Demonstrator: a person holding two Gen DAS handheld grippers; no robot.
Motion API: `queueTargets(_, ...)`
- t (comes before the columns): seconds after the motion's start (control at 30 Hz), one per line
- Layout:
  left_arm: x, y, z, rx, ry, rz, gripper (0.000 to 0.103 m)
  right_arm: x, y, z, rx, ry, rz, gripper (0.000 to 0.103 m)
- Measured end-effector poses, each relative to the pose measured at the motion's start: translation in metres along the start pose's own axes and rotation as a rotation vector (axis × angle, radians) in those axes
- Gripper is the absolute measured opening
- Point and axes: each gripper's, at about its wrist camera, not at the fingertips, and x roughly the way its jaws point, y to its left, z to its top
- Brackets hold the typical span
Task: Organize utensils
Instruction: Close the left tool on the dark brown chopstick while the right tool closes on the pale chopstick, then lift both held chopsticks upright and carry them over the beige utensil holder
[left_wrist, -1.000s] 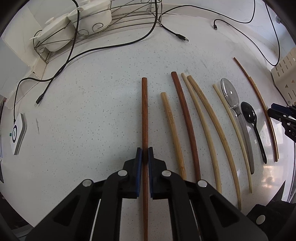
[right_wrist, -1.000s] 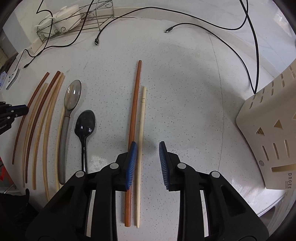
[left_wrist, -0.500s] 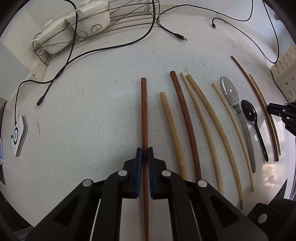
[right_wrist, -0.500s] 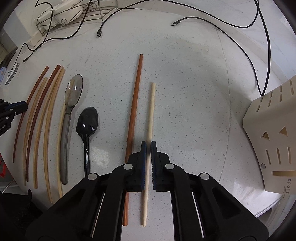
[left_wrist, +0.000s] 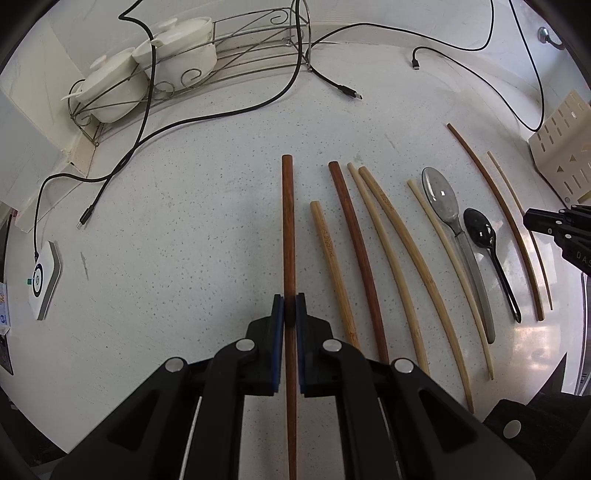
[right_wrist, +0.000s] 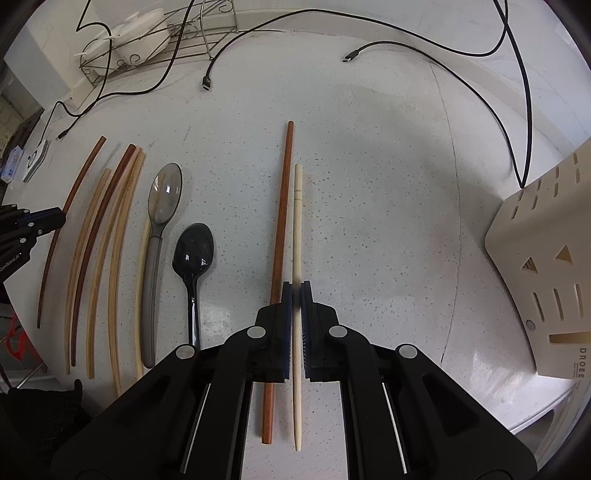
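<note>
Left gripper clamped tight, jaws fully closed on a reddish-brown chopstick, gripped low on the shaft, probably so the long end points away and stays steady. Right gripper likewise closed, jaws pinching a pale ivory chopstick partway along its length, a second red-brown chopstick lying just beside it on the white speckled surface, untouched. Both tools tipped steeply downward, suited to plucking thin sticks off a flat top. Remaining utensils laid out in a rough row between the two grippers: bamboo and wooden chopsticks, a clear grey-handled spoon and a black spoon, apparently spread apart for sorting by kind. Slotted cream utensil holder standing at the right edge, likely the destination. Sticks seemingly not yet lifted; mismatched colours in the two grips suggest pairing yet to come.
</note>
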Motion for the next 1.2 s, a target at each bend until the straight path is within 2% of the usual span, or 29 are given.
queueTargets(0.3, -0.039, -0.005, 0.011, 0.028, -0.088, -0.023, 0.006, -0.055, -0.015, -0.007, 0.081, -0.136, 0.019, 0.004)
queueTargets(0.6, -0.085, -0.030, 0.035, 0.075, -0.220, -0.084, 0.006, -0.114, -0.041, -0.016, 0.186, -0.281, 0.004, 0.004)
queueTargets(0.9, -0.130, -0.068, 0.067, 0.140, -0.399, -0.168, 0.006, -0.164, -0.082, -0.038, 0.319, -0.441, -0.089, 0.004)
queueTargets(1.2, -0.159, -0.123, 0.091, 0.232, -0.537, -0.249, 0.006, -0.199, -0.117, -0.063, 0.423, -0.575, -0.177, 0.004)
